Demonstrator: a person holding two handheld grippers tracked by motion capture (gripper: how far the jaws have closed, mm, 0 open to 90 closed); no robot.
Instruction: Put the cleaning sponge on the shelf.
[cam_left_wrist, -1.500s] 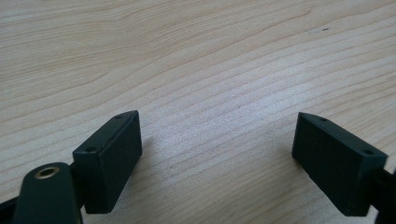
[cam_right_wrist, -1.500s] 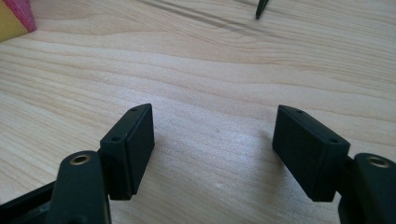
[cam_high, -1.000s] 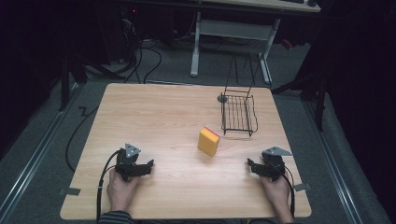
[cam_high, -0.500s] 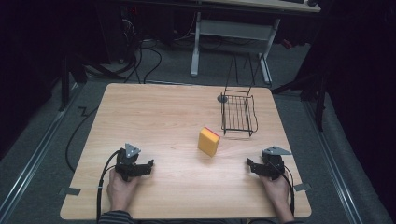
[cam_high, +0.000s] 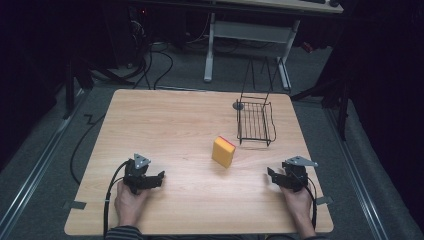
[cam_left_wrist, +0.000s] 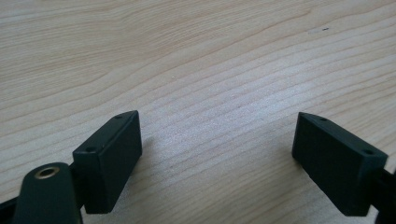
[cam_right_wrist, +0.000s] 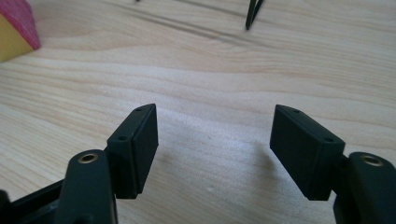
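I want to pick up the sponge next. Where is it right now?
In the high view, the sponge stands right of table centre, just in front-left of the wire basket.

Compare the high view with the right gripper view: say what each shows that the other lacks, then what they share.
High view alone: the whole black wire basket, the left gripper held open, both of the person's hands, and the floor with its cables beyond the table.

Right gripper view alone: a close look at the right gripper, its jaws spread wide over bare wood.

Shared: the wooden table, the yellow sponge with its pink face, and part of the basket's wire.
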